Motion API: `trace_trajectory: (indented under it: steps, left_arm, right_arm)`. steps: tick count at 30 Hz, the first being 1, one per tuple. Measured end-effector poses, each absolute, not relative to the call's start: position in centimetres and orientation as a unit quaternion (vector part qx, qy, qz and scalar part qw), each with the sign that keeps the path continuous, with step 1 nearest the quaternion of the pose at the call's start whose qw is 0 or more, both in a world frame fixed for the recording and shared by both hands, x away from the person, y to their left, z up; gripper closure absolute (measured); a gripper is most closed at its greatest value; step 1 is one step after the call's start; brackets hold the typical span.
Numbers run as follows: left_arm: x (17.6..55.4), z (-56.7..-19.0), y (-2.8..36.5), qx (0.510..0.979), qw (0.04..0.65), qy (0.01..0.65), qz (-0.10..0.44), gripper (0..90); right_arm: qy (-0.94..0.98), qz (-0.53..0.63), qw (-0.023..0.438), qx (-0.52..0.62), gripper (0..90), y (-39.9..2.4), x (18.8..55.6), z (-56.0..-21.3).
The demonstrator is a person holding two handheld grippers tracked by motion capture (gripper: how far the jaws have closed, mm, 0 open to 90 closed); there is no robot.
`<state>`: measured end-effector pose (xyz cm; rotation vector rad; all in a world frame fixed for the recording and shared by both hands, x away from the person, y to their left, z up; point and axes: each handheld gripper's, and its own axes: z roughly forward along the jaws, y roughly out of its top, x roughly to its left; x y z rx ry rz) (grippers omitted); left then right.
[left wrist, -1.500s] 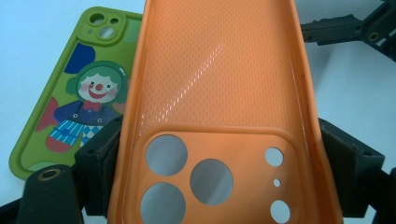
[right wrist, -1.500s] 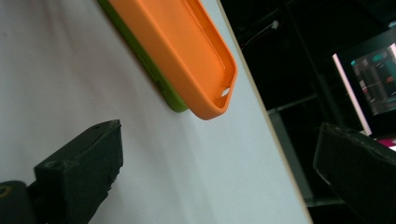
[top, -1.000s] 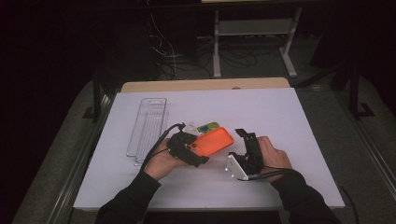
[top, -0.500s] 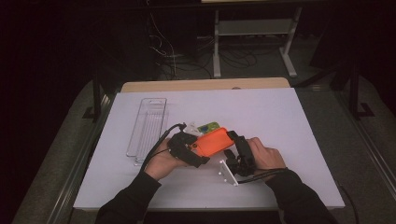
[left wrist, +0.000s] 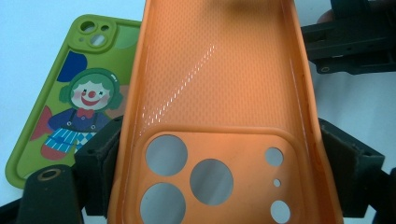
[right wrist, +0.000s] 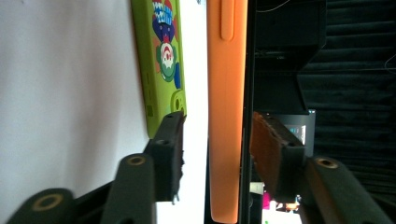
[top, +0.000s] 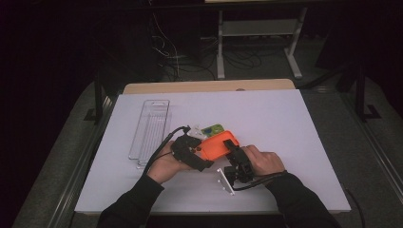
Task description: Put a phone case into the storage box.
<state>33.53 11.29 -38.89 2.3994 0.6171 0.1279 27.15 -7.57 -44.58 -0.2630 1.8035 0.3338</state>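
Observation:
An orange phone case (top: 216,145) is held just above the table with my left gripper (top: 205,151) shut across its width. Both left jaws press its long sides near the camera holes (left wrist: 210,179). My right gripper (top: 233,147) straddles the case's other end. Its jaws have just been closing, with the thin orange edge (right wrist: 226,116) between them. A gap still shows beside the left pad (right wrist: 173,154), so it is open. A green clown-print phone case (top: 212,128) lies flat on the white table behind the orange one, also visible here (left wrist: 74,93) and here (right wrist: 161,60).
A clear plastic tray (top: 151,133) lies on the left part of the white tabletop (top: 294,123). A wooden board edge (top: 209,86) runs along the back. Metal frame legs and cables stand on the dark floor beyond.
My right gripper has moved left to the orange case, and its jaws have narrowed around the case's end. The left gripper and the case have stayed put.

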Motion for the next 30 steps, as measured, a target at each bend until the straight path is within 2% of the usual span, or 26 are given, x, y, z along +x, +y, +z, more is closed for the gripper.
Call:
trace_trajectory:
  steps: [14,21,23,27,30]
  left_arm:
    - [33.54,-38.88,11.3,0.915,0.324,0.235,0.049,15.8]
    - [33.42,-38.86,11.26,0.915,0.327,0.232,0.052,15.1]
    - [33.15,-39.01,11.13,0.905,0.347,0.24,0.055,13.7]
    - [33.45,-38.77,11.55,0.908,0.345,0.232,0.048,2.9]
    - [33.46,-38.7,11.77,0.904,0.352,0.24,0.046,0.4]
  right_arm:
    - [0.772,0.134,0.609,-0.127,77.4,-7.43,26.85,-44.66]
    - [0.773,0.13,0.608,-0.127,78.2,-7.38,26.73,-44.56]
    - [0.772,0.13,0.608,-0.131,78.3,-7.42,26.75,-44.5]
    - [0.777,0.125,0.605,-0.122,78.3,-7.64,26.98,-44.4]
    - [0.78,0.125,0.604,-0.105,78.3,-8.02,27.28,-44.19]
